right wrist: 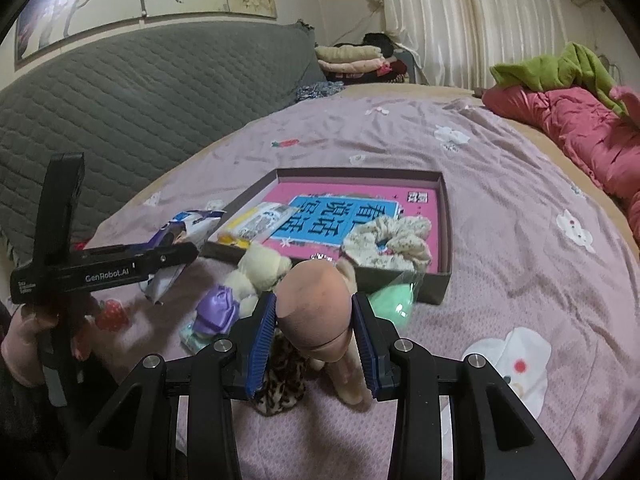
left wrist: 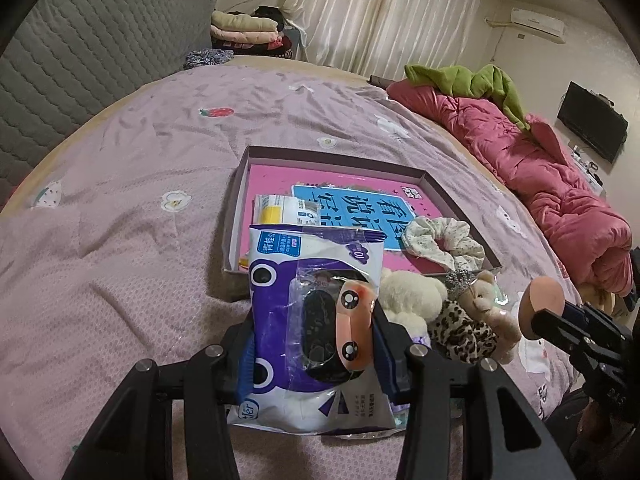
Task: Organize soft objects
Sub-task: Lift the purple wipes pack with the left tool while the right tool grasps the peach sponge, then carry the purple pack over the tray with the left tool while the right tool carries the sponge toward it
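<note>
The left gripper [left wrist: 316, 344] was closed on a purple-white packet [left wrist: 308, 320]. The right gripper [right wrist: 314, 332], half-open, clamped a beige makeup sponge [right wrist: 316, 312] between its pads.

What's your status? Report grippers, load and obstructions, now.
Left gripper shut on blue-and-white packet. Right gripper shut on peach sponge. Shallow box ahead holds scrunchie. Plush bears between grippers and box.
</note>
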Motion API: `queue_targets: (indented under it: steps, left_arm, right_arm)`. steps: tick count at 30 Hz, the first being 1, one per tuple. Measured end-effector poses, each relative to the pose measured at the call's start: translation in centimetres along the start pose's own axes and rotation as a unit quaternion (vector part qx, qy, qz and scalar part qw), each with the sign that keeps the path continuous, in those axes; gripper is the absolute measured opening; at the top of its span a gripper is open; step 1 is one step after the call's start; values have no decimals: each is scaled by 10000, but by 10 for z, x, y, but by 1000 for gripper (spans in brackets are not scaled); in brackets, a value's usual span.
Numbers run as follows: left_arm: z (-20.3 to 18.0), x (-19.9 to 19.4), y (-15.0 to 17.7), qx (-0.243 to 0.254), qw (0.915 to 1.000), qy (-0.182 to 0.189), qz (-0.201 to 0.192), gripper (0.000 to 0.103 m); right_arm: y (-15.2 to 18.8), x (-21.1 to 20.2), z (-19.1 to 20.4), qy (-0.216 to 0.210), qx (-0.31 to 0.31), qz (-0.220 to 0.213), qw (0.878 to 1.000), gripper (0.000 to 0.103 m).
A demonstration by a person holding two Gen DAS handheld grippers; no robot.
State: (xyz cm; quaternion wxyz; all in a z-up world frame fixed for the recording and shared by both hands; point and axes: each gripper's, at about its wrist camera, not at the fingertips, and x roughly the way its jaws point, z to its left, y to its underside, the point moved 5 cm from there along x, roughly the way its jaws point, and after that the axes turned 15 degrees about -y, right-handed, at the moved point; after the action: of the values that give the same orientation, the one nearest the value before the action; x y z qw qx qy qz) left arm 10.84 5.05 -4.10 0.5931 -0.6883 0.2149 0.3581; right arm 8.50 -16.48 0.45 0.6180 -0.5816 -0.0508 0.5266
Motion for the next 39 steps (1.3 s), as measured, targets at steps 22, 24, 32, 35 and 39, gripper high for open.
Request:
queue_targets:
  steps: [22,24,32,35,39]
  left_arm:
    - [-19,10,-17,-37,9994,284,-175,48]
    - [-20,11,-17,-39,9994,307,-175,48]
    - [-20,20,-28,-102,9991,330,-258,48]
    - [-22,24,-30,-84,9991,359,-227,48]
    - [-27,26,-33,-50,9989,399,-258,48]
  right_arm:
    - [-32,3,-38,403,52,-291,9987,40]
    - [-34,4,-40,421,34,-296,9987,40]
    - [-42,10,-45,459,-14,-272,9986,40]
    - [-43,12,-49,475,35,-274,9985,40]
    - [-49,12,-54,524,20,-322,9981,40]
